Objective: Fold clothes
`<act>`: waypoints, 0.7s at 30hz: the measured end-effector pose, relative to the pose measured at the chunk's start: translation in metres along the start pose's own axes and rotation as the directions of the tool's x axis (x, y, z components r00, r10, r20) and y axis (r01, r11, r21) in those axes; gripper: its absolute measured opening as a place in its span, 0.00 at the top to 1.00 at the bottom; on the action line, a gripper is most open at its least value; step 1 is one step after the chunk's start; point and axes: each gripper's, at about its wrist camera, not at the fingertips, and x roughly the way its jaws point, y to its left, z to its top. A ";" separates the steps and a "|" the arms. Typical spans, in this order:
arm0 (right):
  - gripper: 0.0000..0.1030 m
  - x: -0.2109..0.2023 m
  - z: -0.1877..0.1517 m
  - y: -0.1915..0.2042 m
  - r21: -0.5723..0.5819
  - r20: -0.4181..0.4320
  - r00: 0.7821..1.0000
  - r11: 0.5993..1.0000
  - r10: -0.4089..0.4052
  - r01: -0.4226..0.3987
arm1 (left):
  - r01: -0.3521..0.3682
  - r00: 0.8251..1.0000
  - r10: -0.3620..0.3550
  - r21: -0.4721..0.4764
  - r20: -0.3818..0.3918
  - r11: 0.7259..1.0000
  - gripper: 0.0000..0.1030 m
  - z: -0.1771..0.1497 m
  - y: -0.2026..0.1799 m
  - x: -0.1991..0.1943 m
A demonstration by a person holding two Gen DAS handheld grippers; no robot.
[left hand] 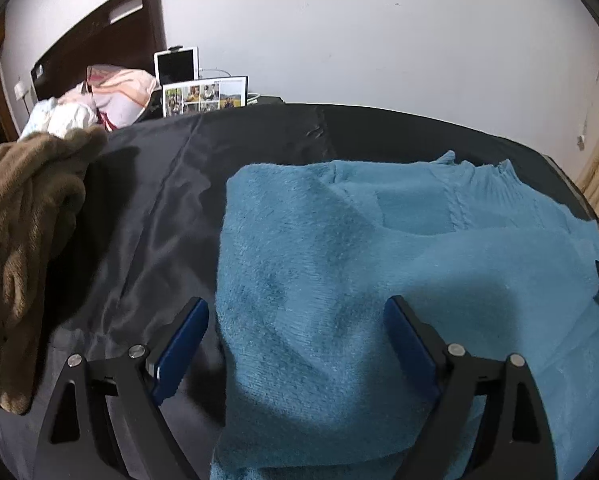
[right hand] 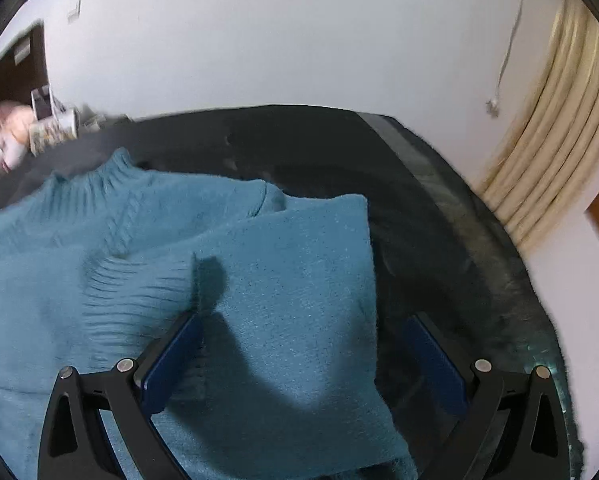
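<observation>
Blue-padded left hand-held gripper (left hand: 295, 316) spread, teal sweater (left hand: 339, 248)

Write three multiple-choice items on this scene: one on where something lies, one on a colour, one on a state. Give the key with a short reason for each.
1. Where does the crumpled brown fleece garment lie in the left wrist view?
A. left of the sweater
B. on top of the sweater
C. right of the sweater

2. What colour is the fuzzy knit sweater?
A. red
B. teal blue
C. white

3. How do the left gripper jaws stand?
A. clamped on the fleece
B. wide apart
C. fully shut

Key: 1 A, it sits at the frame's left on the dark bed cover. 2 B, teal in both views. 3 B, the sweater's edge lies between unpressed pads.
</observation>
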 end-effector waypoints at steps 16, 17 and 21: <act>0.00 -0.001 -0.006 0.035 -0.073 0.005 1.000 0.997 0.018 -0.017 | -0.046 0.999 0.045 -0.063 -0.019 0.997 0.07 0.000 0.012 -0.001; 0.00 -0.002 -0.005 0.032 -0.059 0.008 1.000 0.998 -0.017 0.018 | -0.072 0.997 0.072 -0.076 -0.010 0.994 0.07 0.001 0.016 -0.003; 0.00 -0.026 -0.011 0.026 -0.031 0.058 0.998 0.999 -0.040 0.042 | -0.115 0.992 0.118 -0.066 0.043 0.991 0.07 0.006 0.014 -0.021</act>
